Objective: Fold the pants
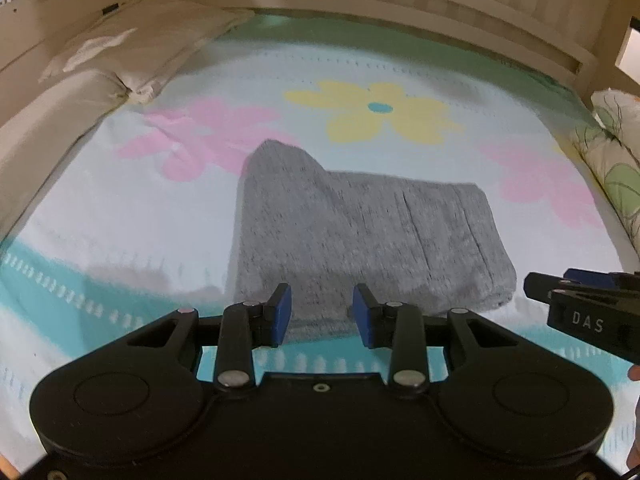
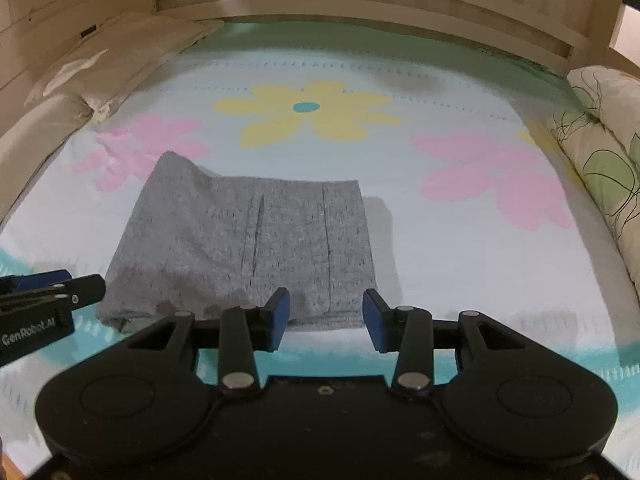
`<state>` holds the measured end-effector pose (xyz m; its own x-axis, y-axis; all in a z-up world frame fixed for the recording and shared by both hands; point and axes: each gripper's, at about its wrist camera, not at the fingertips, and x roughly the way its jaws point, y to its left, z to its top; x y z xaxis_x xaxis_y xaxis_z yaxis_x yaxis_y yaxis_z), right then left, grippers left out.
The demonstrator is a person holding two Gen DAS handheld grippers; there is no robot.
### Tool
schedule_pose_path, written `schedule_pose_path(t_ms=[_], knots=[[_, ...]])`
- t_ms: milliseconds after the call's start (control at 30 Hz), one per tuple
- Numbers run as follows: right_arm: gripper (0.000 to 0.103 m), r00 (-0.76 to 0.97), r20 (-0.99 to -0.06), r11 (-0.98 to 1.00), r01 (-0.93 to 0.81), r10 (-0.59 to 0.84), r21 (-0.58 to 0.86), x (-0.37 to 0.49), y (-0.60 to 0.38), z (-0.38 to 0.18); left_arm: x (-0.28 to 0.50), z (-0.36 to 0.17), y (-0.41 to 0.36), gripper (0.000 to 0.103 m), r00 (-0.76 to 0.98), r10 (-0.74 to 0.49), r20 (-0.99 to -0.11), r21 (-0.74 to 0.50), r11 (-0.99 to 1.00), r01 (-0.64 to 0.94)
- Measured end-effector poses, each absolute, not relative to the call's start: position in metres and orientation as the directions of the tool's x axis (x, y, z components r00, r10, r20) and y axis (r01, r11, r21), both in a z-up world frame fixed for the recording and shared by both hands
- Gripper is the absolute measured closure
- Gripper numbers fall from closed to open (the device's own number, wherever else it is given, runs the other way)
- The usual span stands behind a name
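**Grey pants folded on the flowered bed sheet**

We see the grey pants (image 1: 360,236) lying as a compact folded bundle on the bed sheet (image 1: 120,216), near the middle of it. The cloth is heather grey with small dark flecks. In the right wrist view two dark lines, seams or creases, run along the upper layer. One corner of the bundle, at about 11 o'clock, stands higher than the rest and makes a rounded peak. The far edge looks straight, while the near edge at 6 o'clock is thicker and a little uneven where the layers meet.

The sheet is pale with a yellow flower (image 1: 376,112) at 12 o'clock from the pants, and pink flowers at 10 and 2 o'clock.

The left gripper (image 1: 322,314) hovers just over the near edge of the pants. Its blue pads stand apart and nothing is between them. The right gripper (image 2: 326,318) is also above the near edge, fingers apart and empty. A beige pillow (image 1: 132,44) lies at 10 o'clock, and a leaf-patterned pillow (image 2: 600,152) at 3 o'clock.
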<state>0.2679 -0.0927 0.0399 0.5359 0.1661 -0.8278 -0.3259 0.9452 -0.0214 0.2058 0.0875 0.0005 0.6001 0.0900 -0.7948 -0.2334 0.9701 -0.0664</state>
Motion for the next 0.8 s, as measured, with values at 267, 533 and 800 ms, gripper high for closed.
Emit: schedule_pose_path(t_ms=[267, 533, 800], knots=[[0.060, 0.510, -0.845, 0.940, -0.340, 0.163, -0.025, 0.267, -0.085, 0.032, 0.203, -0.011, 0.081, 0.058, 0.565, 0.076, -0.822, -0.063, 0.973, -0.223], [0.060, 0.518, -0.839, 0.942, -0.335, 0.166, -0.021, 0.268, -0.084, 0.032, 0.202, -0.009, 0.083, 0.058, 0.567, 0.080, -0.820, -0.065, 0.971, -0.230], [0.060, 0.518, -0.839, 0.942, -0.334, 0.168, -0.018, 0.267, -0.082, 0.032, 0.203, -0.010, 0.082, 0.059, 0.562, 0.081, -0.823, -0.061, 0.971, -0.231]])
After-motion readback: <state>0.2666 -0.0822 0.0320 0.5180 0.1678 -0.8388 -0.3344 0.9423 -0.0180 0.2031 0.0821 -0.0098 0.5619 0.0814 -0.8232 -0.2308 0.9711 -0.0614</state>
